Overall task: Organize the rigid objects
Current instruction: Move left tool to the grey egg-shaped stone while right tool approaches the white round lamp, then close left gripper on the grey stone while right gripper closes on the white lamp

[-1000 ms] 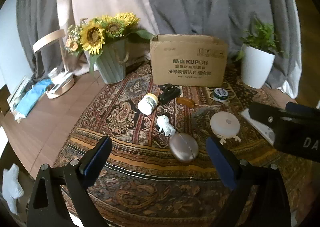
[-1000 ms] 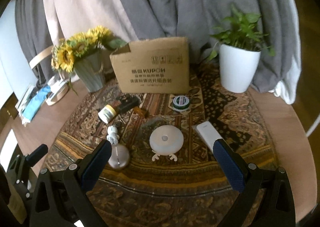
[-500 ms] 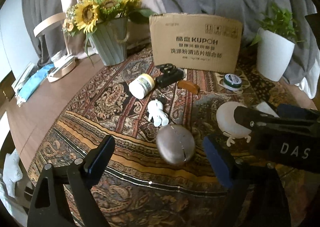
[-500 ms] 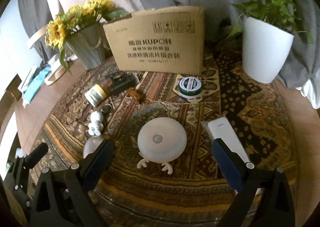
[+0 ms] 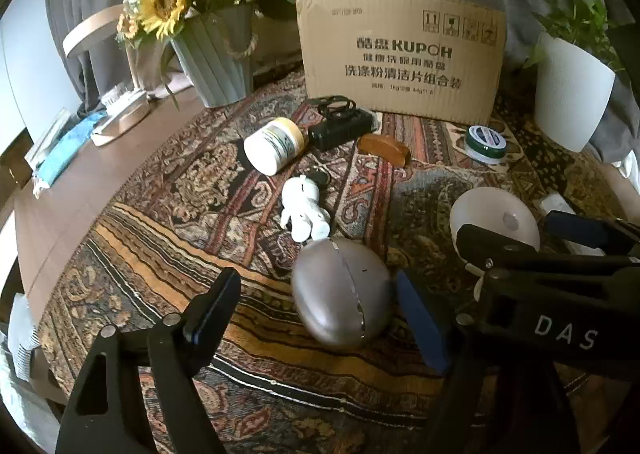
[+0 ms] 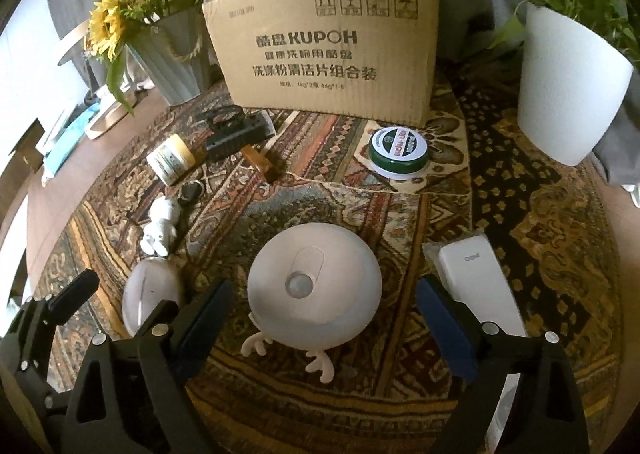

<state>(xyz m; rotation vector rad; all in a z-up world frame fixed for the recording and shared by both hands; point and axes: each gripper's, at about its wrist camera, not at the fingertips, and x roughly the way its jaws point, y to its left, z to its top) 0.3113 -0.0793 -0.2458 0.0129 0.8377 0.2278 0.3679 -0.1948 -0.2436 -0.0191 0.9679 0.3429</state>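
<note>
A silver egg-shaped case [image 5: 340,294] lies on the patterned cloth [image 5: 160,254]. It sits between the fingers of my left gripper [image 5: 320,318], close to the right finger. The jaws are closing and the pads do not press on it. A white round lamp with small antlers [image 6: 312,286] lies between the fingers of my right gripper [image 6: 324,320]. Those jaws are closing too, with gaps on both sides. A white figurine [image 5: 304,210], a white jar [image 5: 276,144], a black device [image 5: 340,128], a brown wooden piece [image 5: 384,148] and a green tin [image 6: 398,152] lie farther back.
A cardboard box [image 5: 400,58] stands upright at the back. A sunflower vase [image 5: 216,54] stands to its left and a white plant pot [image 6: 572,90] to its right. A white flat pack [image 6: 476,282] lies just right of my right gripper. Bare wooden table [image 5: 80,190] shows at the left.
Both grippers have come down and forward, so the silver case and the white lamp now sit between their fingers. Both pairs of jaws have narrowed.
</note>
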